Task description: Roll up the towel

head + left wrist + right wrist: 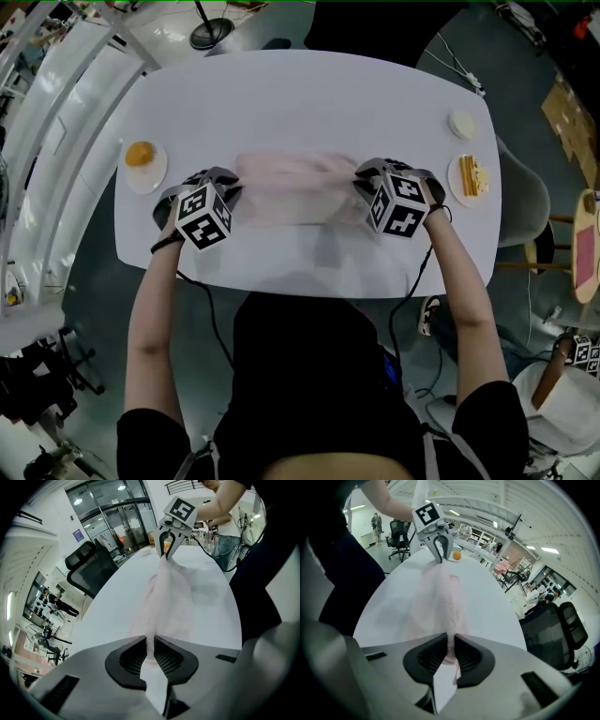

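A pale pink towel [295, 187] is stretched between both grippers above the middle of the white table [309, 94]. My left gripper [225, 195] is shut on the towel's left end, and the cloth [164, 597] runs from its jaws [151, 649] across to the other gripper. My right gripper [366, 187] is shut on the towel's right end; its own view shows the fabric [443, 597] pinched at its jaws [451, 649]. The towel sags in a loose fold between them, its lower part resting on the table.
A white plate with an orange item [142, 159] sits at the table's left edge. On the right are a plate of food [471, 176] and a small white dish [461, 124]. Chairs stand at the right [525, 202]. Cables hang off the near edge.
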Demonstrator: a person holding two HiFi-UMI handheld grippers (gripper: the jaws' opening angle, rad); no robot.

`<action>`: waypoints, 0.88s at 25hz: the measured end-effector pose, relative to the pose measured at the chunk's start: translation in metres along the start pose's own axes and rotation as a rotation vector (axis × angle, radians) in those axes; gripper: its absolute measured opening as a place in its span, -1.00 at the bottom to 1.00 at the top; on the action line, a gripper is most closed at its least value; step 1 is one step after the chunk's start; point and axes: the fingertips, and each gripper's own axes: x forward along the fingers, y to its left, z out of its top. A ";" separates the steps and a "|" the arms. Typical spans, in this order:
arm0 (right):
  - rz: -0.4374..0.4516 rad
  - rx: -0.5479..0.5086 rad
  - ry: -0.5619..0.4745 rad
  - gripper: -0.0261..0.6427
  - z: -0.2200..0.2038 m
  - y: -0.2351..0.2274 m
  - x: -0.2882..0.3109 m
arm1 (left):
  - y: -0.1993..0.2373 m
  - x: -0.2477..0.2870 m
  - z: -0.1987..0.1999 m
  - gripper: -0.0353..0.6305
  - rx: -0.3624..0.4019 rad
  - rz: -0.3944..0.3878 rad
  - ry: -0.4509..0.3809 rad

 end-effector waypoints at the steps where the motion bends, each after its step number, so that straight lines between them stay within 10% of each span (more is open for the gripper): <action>1: 0.000 0.010 0.001 -0.77 0.000 -0.008 0.005 | 0.008 0.005 0.000 -0.74 -0.002 -0.003 0.000; 22: 0.044 0.145 0.063 -0.74 -0.029 -0.065 0.092 | 0.082 0.110 -0.005 -0.74 -0.096 -0.013 0.012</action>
